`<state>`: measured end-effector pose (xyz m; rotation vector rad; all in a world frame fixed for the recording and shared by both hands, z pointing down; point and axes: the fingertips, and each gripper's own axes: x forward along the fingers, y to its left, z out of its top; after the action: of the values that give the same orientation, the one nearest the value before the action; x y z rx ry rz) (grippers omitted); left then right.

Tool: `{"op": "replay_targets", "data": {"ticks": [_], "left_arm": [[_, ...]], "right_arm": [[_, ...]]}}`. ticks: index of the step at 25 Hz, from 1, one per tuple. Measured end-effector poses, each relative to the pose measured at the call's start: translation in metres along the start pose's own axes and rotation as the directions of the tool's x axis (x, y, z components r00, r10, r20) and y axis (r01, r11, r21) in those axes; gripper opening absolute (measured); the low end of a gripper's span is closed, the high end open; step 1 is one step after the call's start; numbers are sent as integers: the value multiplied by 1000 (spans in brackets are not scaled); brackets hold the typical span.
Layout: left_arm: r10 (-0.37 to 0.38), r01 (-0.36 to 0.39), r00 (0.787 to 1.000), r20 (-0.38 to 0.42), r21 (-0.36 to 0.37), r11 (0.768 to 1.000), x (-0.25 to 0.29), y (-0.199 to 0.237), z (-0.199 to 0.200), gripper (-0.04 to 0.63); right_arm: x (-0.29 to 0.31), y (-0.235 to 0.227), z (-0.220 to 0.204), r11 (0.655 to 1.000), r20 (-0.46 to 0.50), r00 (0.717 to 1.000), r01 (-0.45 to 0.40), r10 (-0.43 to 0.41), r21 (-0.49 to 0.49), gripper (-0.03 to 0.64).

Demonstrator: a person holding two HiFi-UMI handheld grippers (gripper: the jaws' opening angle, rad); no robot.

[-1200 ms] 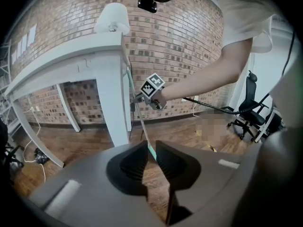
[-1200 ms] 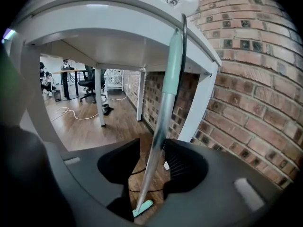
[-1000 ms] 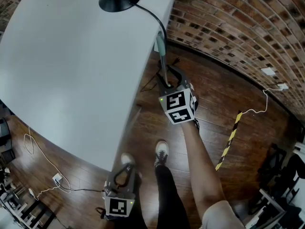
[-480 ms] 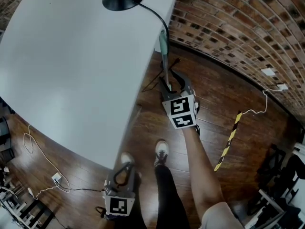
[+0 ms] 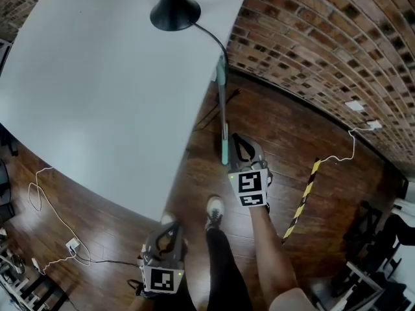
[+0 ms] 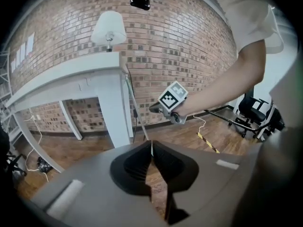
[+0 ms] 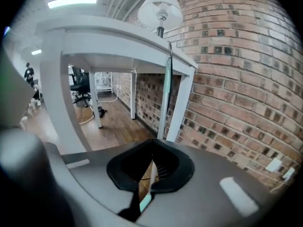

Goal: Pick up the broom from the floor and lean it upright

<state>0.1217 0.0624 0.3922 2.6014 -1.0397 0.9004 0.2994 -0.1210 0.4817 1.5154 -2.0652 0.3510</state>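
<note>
Since a second ago the right gripper (image 5: pixel 241 146) has drawn back from the broom (image 5: pixel 222 109), which then stood between its spread jaws. Those jaws have just been closing and now meet with nothing between them. Just ahead of its tips and clear of them, the broom stands nearly upright, its handle's top resting against the edge of the white table (image 5: pixel 97 76). Beyond the gripper, above that edge, a lamp (image 5: pixel 174 11) stands on the tabletop, and the brick wall (image 5: pixel 311 50) runs off to the gripper's right. Well behind it, the left gripper (image 6: pixel 151 148) is held low with jaws pressed together, empty.
</note>
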Motion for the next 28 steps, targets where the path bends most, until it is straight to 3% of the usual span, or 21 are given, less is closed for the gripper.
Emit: {"op": "replay_targets", "data": {"ticks": [5,8,10,14,17,21,25,28], "left_arm": [[-22,21,998,56,20,1000,-14,-8,32,8],[-30,32,994,103,-14,999,-29,-11,45,2],[-33,36,989,141,-20,999,-38,-8,60,2],[-41,27,979,199,73,997,-66,4,108,2],[-4,-6,966,257,39,999,-91,16,136,2],[45,-37,934,354,-29,999,-120,45,185,2],[47,-50,916,399,-3,999,-156,55,236,2],[71,-59,905,419,-43,997,-193,59,263,2]], "right_arm": [[-58,5,-10,995,-2,1000,10,-10,104,12],[-100,15,0,990,-8,1000,22,-21,141,14],[-127,21,22,988,17,1000,18,-21,152,14],[-182,34,75,992,76,997,-2,-8,125,14],[-219,41,111,993,122,992,2,-17,120,14],[-250,51,163,986,202,979,5,-38,164,14],[-292,56,223,985,284,958,-17,-33,174,14],[-333,61,259,986,312,950,-42,-10,159,14]]}}
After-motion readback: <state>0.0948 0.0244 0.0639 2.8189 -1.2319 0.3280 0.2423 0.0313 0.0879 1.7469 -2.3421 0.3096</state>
